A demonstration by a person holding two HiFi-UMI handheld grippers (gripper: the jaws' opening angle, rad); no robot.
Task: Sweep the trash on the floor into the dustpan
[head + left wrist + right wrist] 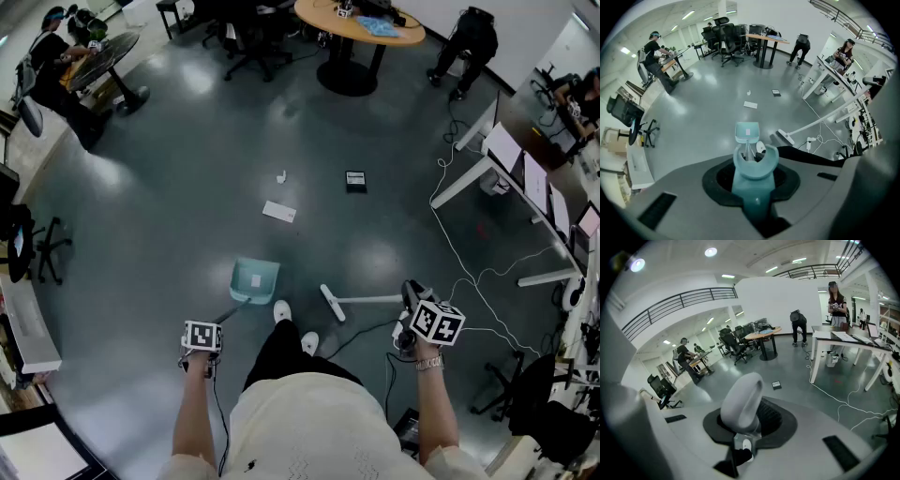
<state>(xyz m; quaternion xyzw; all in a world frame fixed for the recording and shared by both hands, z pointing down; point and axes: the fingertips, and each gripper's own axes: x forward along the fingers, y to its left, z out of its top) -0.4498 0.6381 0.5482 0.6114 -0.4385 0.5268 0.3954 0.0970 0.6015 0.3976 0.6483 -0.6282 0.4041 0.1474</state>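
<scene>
We set the dustpan (254, 280) on the floor, left gripper (201, 349) clamped on its teal handle, likely to catch the 3 pieces of trash (279, 212) lying beyond it. Our right gripper (412, 323) clasps the broom (366, 300), head just right of the dustpan, ready to sweep.

Glossy grey floor (169, 187) with glare spots from the ceiling lights (711, 251). Far side: round wooden table (323, 17), black office chairs (248, 42) to its left. White desks (483, 169) along the right with a white cable (450, 211) trailing beside them; white wall (773, 301), upper gallery with a dark railing (675, 303).
</scene>
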